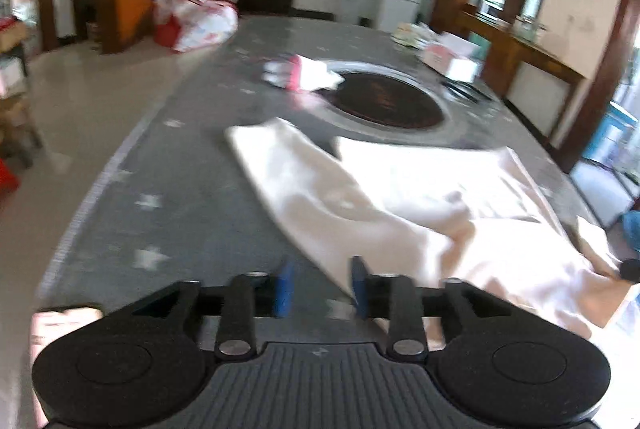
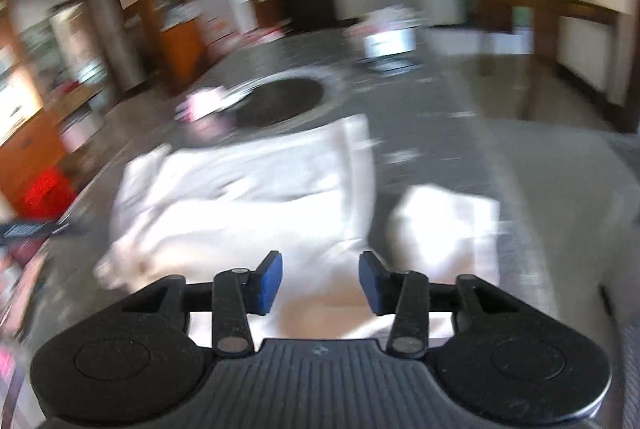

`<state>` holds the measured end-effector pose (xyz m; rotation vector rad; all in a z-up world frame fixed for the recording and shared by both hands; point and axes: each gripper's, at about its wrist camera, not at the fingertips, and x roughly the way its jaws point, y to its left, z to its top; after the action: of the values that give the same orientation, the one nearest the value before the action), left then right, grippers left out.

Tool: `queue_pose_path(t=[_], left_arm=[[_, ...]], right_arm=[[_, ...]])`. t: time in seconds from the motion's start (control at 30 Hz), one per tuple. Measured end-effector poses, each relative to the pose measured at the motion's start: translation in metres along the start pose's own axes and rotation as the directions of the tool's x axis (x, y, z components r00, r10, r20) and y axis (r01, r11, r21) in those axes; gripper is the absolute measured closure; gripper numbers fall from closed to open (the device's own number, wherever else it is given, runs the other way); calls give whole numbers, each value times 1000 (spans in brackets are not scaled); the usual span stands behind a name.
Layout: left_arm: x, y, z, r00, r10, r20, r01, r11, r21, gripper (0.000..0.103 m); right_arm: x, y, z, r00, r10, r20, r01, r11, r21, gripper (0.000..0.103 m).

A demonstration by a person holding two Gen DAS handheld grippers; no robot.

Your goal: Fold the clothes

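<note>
My left tool [image 1: 320, 287] and right tool [image 2: 320, 283] both gape empty; the white garment [image 1: 400, 197] lies ahead-right of my left tool, lengthwise across the surface [image 1: 180, 189].

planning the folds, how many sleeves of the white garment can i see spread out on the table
2: left sleeve angles out toward the dark round inset; right sleeve lies beside the body. Blur may hide folds.

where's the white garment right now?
The white garment lies spread on the grey table, just in front of the dark round inset. In the left wrist view it is centre-right; in the right wrist view, centre-left, ahead of the right tongs.
</note>
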<state>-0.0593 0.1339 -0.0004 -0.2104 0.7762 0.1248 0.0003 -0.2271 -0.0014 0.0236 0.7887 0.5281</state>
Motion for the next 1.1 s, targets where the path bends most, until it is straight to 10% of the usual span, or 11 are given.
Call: queue_pose_path(t=[0.07,0.27,0.4,0.63,0.9,1.0,1.1], left_arm=[[4,-9,-6,1000,1,-20,-1,1000,0,34],[21,-27,-20,998,-18,-61,20,1000,25,35],[30,-35,-28,997,-3,-82,9,997,77,69],[15,-39,-34,997,-32,-67,39,993,113,94],[-27,-41,-62,991,-72,-114,90,982,164,93],[-30,-38,-77,982,-88,-170,116,979,168,89],[-38,-33,-77,978,-108,-181,138,977,163,85]], right_arm=[[8,24,-1,997,66,-44,-70,995,-78,50],[30,91,-10,976,156,-152,-194,940,-282,40],[45,121,-21,978,110,-178,-173,904,-391,42],[46,120,-26,983,72,-168,-137,900,-414,98],[-4,114,-38,938,194,-287,-311,836,-452,98],[-9,111,-51,898,232,-375,-390,814,-430,93],[-16,106,-47,902,252,-350,-392,817,-422,79]])
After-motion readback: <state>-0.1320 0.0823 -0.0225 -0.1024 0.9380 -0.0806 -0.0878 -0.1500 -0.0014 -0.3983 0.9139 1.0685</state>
